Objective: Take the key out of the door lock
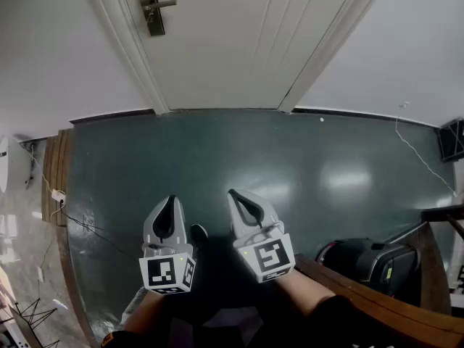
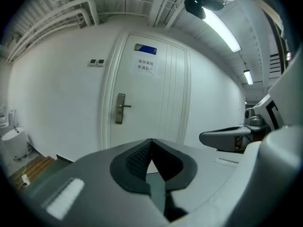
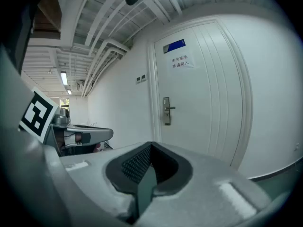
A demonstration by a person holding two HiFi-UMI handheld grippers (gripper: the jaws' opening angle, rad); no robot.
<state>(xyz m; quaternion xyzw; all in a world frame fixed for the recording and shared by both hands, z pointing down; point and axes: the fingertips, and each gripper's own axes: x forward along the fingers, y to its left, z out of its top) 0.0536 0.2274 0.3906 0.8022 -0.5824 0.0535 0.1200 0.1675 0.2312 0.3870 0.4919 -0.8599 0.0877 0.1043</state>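
Dark green floor (image 1: 304,165) fills most of the head view and runs up to a white wall (image 1: 51,49) and a closed white panelled door (image 1: 239,35). The person stands well back from the door, so the approach has probably not begun. A black machine (image 1: 370,263) and a wooden rail (image 1: 377,296) sit low on the right, and a thin cable (image 1: 94,230) trails along the floor at the left. None of them lies on the straight path to the door.

The left gripper (image 1: 170,200) and the right gripper (image 1: 235,194) are held side by side, near each other and low in front of the body, both pointing at the door. Each gripper's own view shows its jaws closed together with nothing between them, likely a carrying posture.

A paper notice (image 2: 146,66) is stuck high on the door. The brass lock plate (image 1: 150,6) with its lever handle (image 1: 165,4) is on the door's left edge, well apart from both grippers. The key should be in that plate, but it is too small to make out in any view.
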